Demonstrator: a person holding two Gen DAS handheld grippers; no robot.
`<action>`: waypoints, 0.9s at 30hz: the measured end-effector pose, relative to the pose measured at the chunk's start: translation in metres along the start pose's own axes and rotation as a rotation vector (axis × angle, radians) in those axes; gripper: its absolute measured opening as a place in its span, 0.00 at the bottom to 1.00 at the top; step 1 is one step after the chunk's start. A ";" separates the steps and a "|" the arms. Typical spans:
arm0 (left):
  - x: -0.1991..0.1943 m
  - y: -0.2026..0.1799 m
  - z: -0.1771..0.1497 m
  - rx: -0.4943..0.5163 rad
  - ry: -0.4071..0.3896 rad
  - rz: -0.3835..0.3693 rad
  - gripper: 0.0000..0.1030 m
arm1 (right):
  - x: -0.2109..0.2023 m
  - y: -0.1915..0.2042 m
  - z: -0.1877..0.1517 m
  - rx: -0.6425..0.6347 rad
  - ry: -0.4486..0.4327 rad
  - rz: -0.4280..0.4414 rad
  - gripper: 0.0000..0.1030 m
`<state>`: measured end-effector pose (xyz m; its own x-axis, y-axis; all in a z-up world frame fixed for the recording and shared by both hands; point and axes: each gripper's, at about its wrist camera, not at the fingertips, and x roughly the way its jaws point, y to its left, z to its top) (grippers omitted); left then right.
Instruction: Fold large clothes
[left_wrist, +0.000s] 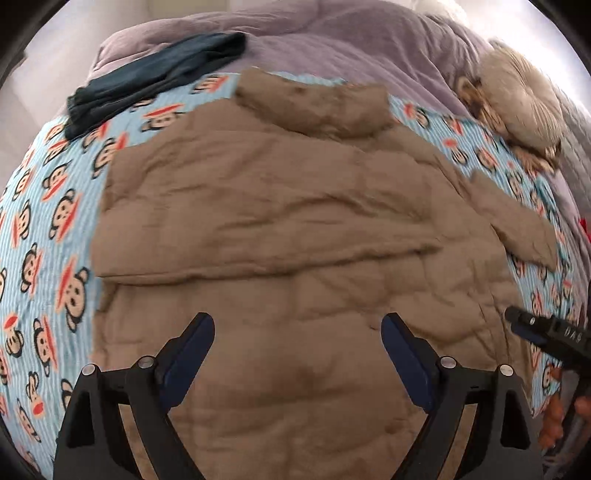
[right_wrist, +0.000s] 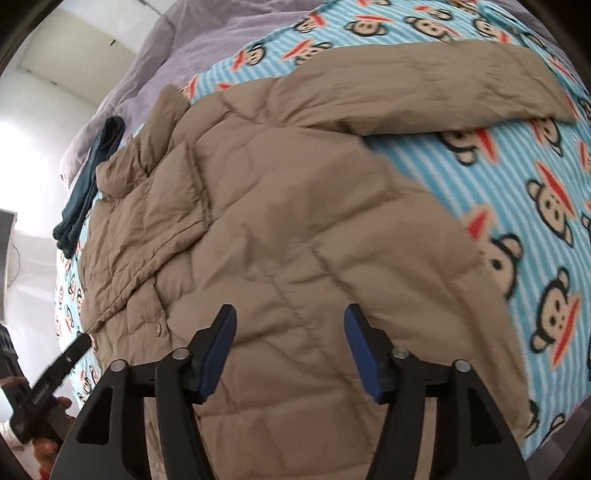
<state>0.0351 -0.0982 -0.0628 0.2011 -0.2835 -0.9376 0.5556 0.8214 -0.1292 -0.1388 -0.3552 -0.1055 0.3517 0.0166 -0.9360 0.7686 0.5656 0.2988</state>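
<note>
Left wrist view: I look along my left hand-held gripper (left_wrist: 297, 332), whose jaws stand wide apart and empty, hovering above the lower body of a tan quilted puffer jacket (left_wrist: 288, 221). The jacket lies spread on the bed, on a blue striped monkey-print blanket (left_wrist: 48, 221). Its long axis runs straight away from me, hem nearest and collar (left_wrist: 314, 103) at the far end.

One sleeve (left_wrist: 258, 254) is already folded across the chest, running side to side. The other sleeve (left_wrist: 524, 229) sticks out to the right, clear of the body and resting on the blanket.

Right wrist view: my right hand-held gripper (right_wrist: 290, 325) also has its jaws apart with nothing between them, above the jacket's right half. From here the outstretched sleeve (right_wrist: 424, 92) lies ahead and to the right, well apart from the fingertips, its length pointing away from the torso. I judge the right arm the nearer one for bringing that sleeve in; the left hand-held gripper shows only at the lower left edge of this view.

The jacket looks puffy and soft, with stitched panels, shallow wrinkles and a snap button (right_wrist: 159, 327) near the front edge. I expect it to spring back from a fold unless pressed flat.

Beyond the collar lie a dark teal folded garment (left_wrist: 155, 74), a lilac duvet (left_wrist: 351, 40) and a pale plush toy (left_wrist: 517, 107), all away from the fold area.
</note>
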 end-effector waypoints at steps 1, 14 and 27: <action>0.003 -0.010 0.000 0.015 0.009 -0.001 0.91 | -0.003 -0.007 0.001 0.013 -0.002 0.007 0.67; 0.021 -0.094 0.014 0.063 0.022 0.025 1.00 | -0.033 -0.113 0.051 0.233 -0.095 0.119 0.96; 0.053 -0.124 0.030 0.047 0.091 0.048 1.00 | -0.017 -0.216 0.127 0.421 -0.137 0.161 1.00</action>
<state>0.0008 -0.2300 -0.0865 0.1553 -0.1961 -0.9682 0.5848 0.8082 -0.0699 -0.2432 -0.5827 -0.1301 0.5296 -0.0483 -0.8469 0.8386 0.1804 0.5141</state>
